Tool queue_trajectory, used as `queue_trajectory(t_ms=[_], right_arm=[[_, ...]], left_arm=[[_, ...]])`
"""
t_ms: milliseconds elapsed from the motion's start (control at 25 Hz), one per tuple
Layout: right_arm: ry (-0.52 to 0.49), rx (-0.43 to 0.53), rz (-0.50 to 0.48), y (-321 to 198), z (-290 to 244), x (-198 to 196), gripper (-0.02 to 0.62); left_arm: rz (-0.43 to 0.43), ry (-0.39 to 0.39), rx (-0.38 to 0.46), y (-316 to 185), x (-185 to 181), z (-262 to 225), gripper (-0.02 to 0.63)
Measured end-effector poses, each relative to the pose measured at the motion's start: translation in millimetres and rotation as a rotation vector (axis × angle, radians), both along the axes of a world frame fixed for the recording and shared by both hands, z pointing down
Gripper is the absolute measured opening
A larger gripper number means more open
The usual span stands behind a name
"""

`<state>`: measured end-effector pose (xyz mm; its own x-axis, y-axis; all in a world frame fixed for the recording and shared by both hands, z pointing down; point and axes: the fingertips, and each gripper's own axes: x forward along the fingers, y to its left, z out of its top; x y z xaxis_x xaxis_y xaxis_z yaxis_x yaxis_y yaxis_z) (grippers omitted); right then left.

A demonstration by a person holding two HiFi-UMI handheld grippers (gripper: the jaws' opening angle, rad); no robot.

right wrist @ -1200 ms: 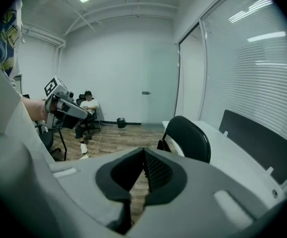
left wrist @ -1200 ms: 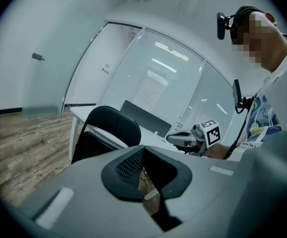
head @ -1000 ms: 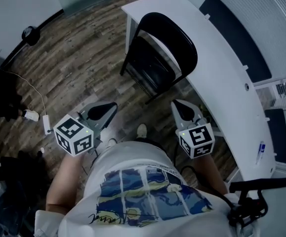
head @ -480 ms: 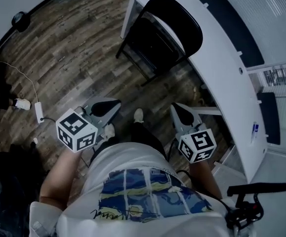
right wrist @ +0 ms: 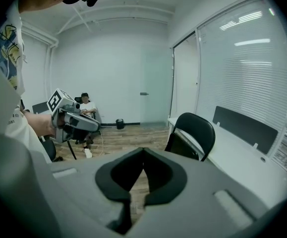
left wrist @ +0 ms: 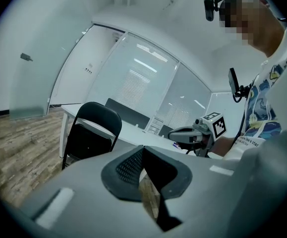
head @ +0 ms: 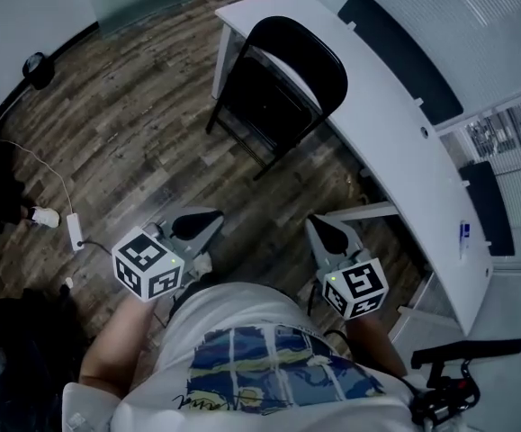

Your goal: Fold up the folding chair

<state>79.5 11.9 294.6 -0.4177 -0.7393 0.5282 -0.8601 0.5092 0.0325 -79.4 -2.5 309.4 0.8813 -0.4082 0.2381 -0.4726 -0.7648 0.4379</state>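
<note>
Standing on the wood floor [head: 125, 124], the black folding chair [head: 303, 57] is open, with its seat down. Its round back is right beside the edge of the long white table [head: 381, 106], and I cannot tell if they touch. The seat sticks out over the floor, away from the table. A person in a white shirt [head: 269, 367] with a blue picture on it holds both grippers low in front of the body. The left gripper [head: 208, 219] and the right gripper [head: 321, 228] are side by side with a gap between them, and both point toward the chair. Both are well apart from the chair and touch nothing. The jaws of the left gripper are pressed together, with nothing in them. The jaws of the right gripper are pressed together too, and they hold nothing. A white cord [head: 73, 230] lies on the floor off to the left. Far across the room, another person [right wrist: 87, 108] sits near a small dark bin [right wrist: 119, 124].
</note>
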Motion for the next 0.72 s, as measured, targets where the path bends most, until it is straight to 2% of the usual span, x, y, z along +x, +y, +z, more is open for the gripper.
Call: queue_trajectory(t_ms=[520,720], right_arm=[[-0.048,0.035,0.012,103.7,-5.7,69.2,0.003],[-0.066,0.054,-0.013,144.5,-2.8,85.7,0.003]], left_arm=[[-0.015,-0.006,0.032,94.9,76.3,-20.6,0.003],[-0.050,-0.023,0.045,135.6,92.3,-23.4,0.003]])
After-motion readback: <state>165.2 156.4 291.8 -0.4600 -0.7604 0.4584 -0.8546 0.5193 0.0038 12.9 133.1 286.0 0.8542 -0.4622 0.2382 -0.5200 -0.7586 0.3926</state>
